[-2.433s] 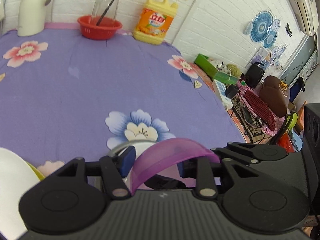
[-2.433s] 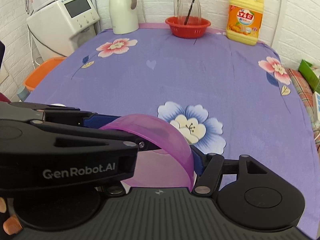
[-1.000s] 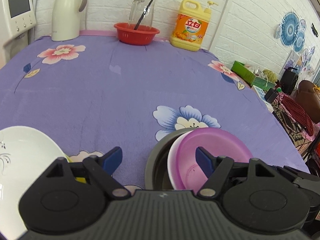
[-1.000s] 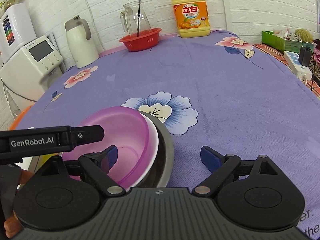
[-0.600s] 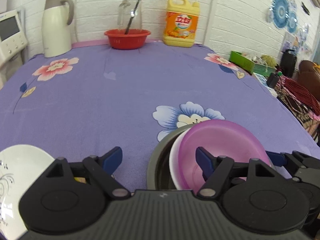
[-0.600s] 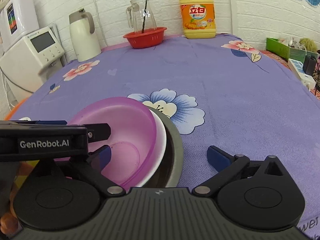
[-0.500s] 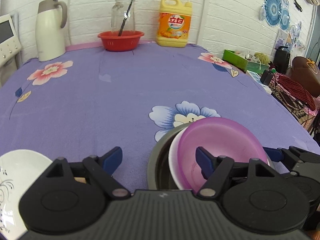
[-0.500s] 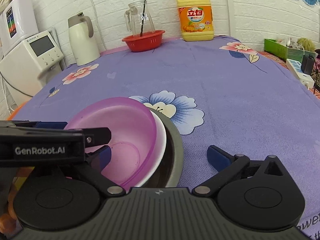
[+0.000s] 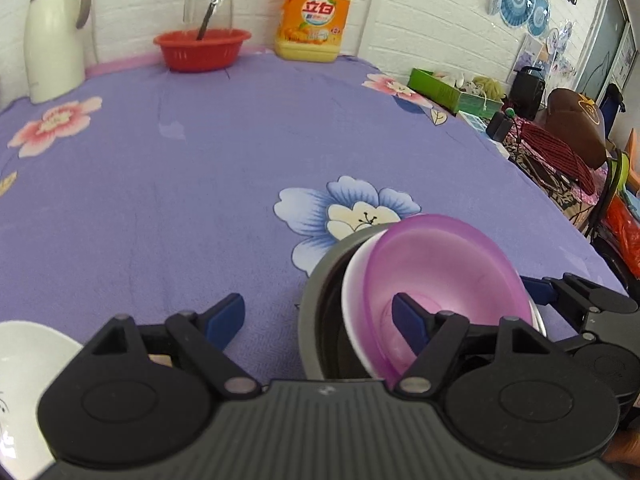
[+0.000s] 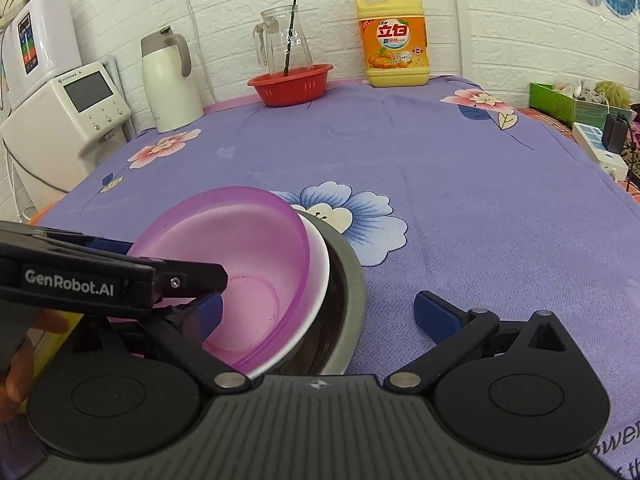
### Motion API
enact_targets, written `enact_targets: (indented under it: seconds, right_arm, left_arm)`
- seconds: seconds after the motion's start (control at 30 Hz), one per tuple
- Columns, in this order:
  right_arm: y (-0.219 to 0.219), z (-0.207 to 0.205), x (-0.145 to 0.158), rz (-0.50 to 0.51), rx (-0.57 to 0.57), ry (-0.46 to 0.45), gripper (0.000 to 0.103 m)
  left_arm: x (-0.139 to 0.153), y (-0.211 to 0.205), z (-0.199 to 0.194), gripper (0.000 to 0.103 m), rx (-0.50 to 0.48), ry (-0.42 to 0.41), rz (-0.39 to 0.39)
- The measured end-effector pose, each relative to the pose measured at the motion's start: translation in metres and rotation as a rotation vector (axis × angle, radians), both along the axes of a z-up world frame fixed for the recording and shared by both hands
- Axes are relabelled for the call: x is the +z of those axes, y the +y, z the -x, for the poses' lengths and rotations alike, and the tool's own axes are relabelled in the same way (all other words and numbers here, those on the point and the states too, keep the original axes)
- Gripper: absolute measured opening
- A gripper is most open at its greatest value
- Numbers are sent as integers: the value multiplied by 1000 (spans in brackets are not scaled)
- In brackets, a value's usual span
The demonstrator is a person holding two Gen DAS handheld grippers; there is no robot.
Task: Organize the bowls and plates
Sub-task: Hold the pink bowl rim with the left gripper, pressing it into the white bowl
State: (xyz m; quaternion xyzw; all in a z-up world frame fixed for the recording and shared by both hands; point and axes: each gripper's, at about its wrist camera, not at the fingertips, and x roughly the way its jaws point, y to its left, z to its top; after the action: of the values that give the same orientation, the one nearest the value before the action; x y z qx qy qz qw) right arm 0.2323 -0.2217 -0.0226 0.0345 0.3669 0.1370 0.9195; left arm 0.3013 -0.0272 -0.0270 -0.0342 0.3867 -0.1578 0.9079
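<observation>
Only the left wrist view shows the white plate (image 9: 28, 364), near left. The purple bowl (image 10: 240, 264) sits tilted in a white bowl (image 10: 316, 280) inside a steel bowl (image 10: 348, 292), near centre of the table (image 10: 440, 168). Left gripper (image 9: 320, 320) and right gripper (image 10: 316, 312) both stand spread, gripping nothing.

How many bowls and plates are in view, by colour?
Purple bowl: 1
White bowl: 1, nested under the purple one
Metal bowl: 1, holding both
Red basket bowl: 1, at the back of the table
White plate: 1, at the left edge of the left wrist view
Total: 5
</observation>
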Motion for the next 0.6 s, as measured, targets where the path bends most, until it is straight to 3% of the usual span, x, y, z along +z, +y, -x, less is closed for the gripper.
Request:
enact_targets:
  seconds: [0.27, 0.43, 0.6]
  right_arm:
    - [8, -4, 2, 12, 19, 35, 103]
    - [4, -5, 3, -18, 41, 49, 103]
    - [4, -4, 4, -20, 46, 52, 103]
  left_arm:
    - [-1, -9, -6, 75, 1, 10, -3]
    - [0, -11, -6, 75, -51, 9, -20]
    - [-1, -3, -13, 76, -35, 44, 13]
